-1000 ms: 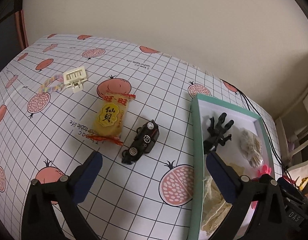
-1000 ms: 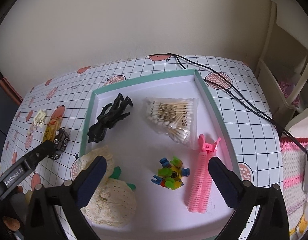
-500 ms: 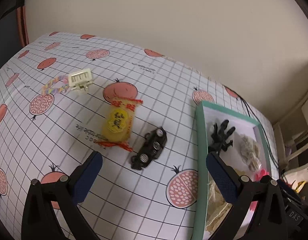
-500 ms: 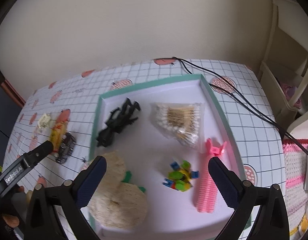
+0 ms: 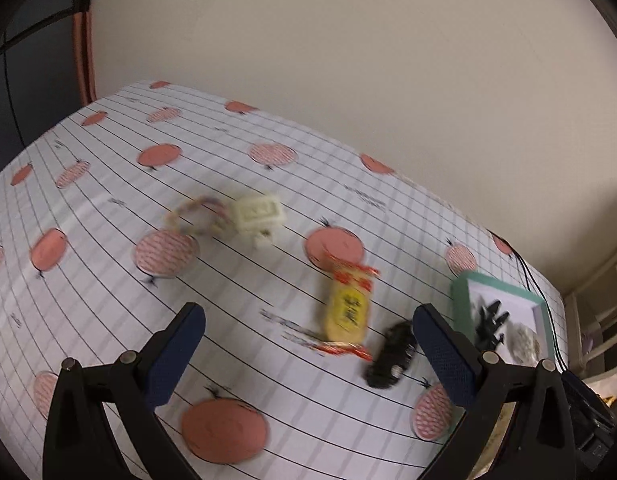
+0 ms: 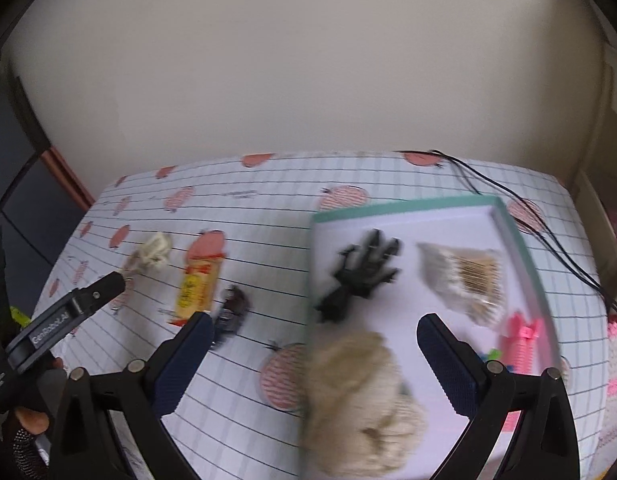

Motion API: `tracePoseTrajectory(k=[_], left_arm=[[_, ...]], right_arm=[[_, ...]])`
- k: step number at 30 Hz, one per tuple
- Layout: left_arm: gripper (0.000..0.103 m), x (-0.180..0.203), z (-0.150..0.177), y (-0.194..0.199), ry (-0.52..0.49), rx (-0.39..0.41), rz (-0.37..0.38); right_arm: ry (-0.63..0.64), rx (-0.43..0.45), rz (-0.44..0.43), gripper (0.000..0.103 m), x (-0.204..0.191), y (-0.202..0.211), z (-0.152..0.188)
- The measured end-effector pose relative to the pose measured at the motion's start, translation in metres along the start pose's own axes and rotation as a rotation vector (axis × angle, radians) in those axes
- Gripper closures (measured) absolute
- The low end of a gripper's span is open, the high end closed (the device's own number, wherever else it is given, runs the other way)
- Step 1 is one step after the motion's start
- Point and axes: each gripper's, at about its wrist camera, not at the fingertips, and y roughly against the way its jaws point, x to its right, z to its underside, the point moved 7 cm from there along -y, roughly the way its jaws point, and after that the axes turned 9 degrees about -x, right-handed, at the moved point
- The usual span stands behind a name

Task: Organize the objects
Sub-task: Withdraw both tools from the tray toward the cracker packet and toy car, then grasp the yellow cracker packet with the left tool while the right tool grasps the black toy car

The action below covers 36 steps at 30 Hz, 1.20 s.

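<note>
Both views are motion-blurred. On the pomegranate-print tablecloth lie a yellow snack packet, a black toy car, a cream hair clip and a braided hair tie. My left gripper is open and empty above the cloth, left of the packet. My right gripper is open and empty over the tray's left rim. The teal tray holds a black claw clip, a cotton swab bag, a cream knitted item and a pink comb clip.
A black cable runs across the table's far right. A wall stands just behind the table. White shelving stands to the right. The left gripper's finger shows at the left of the right wrist view.
Both grippers have swung left and pulled back. The packet, car and tray have shifted right in both views. Nothing was grasped.
</note>
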Motion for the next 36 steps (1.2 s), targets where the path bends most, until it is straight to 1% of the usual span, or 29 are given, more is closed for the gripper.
tracePoseTrajectory(k=[4, 7, 9, 11, 16, 17, 20, 22, 26, 29, 31, 32, 33, 36], left_arm=[[0.000, -0.015, -0.008, 0.001, 0.029, -0.001, 0.007], [0.000, -0.015, -0.012, -0.002, 0.019, -0.021, 0.015], [0.000, -0.012, -0.014, -0.002, 0.012, -0.021, 0.021], [0.000, -0.013, -0.016, -0.003, 0.013, -0.021, 0.032], [0.000, -0.013, -0.021, -0.012, 0.045, -0.051, 0.087], [0.000, -0.012, -0.022, -0.015, 0.047, -0.054, 0.092], [0.001, -0.005, -0.024, -0.024, 0.020, -0.057, 0.093], [0.003, -0.001, -0.025, -0.033, 0.005, -0.060, 0.104], [0.017, 0.009, -0.023, -0.054, -0.036, -0.103, 0.126], [0.020, 0.016, -0.021, -0.066, -0.076, -0.120, 0.129], [0.023, 0.020, -0.019, -0.074, -0.094, -0.132, 0.130], [0.025, 0.020, -0.019, -0.077, -0.097, -0.137, 0.127], [0.027, 0.021, -0.018, -0.079, -0.097, -0.142, 0.128], [0.029, 0.026, -0.013, -0.084, -0.122, -0.156, 0.127]], right_arm=[[0.029, 0.014, -0.019, 0.000, -0.024, -0.005, -0.003], [0.044, 0.009, -0.018, 0.000, -0.036, -0.013, -0.003], [0.056, -0.001, -0.010, 0.003, -0.042, -0.021, -0.003], [0.061, -0.013, -0.006, 0.009, -0.045, -0.030, -0.003], [0.061, -0.043, -0.019, 0.016, -0.052, -0.051, -0.005], [0.063, -0.053, -0.022, 0.020, -0.054, -0.057, -0.005], [0.062, -0.073, -0.036, 0.024, -0.058, -0.070, -0.005], [0.067, -0.089, -0.037, 0.026, -0.060, -0.081, -0.005], [0.066, -0.125, -0.040, 0.035, -0.061, -0.102, -0.002], [0.071, -0.142, -0.037, 0.042, -0.060, -0.113, 0.000], [0.064, -0.151, -0.042, 0.044, -0.057, -0.117, 0.001], [0.060, -0.154, -0.045, 0.048, -0.057, -0.119, 0.001], [0.056, -0.156, -0.046, 0.049, -0.055, -0.120, 0.002], [0.041, -0.165, -0.055, 0.053, -0.053, -0.122, 0.004]])
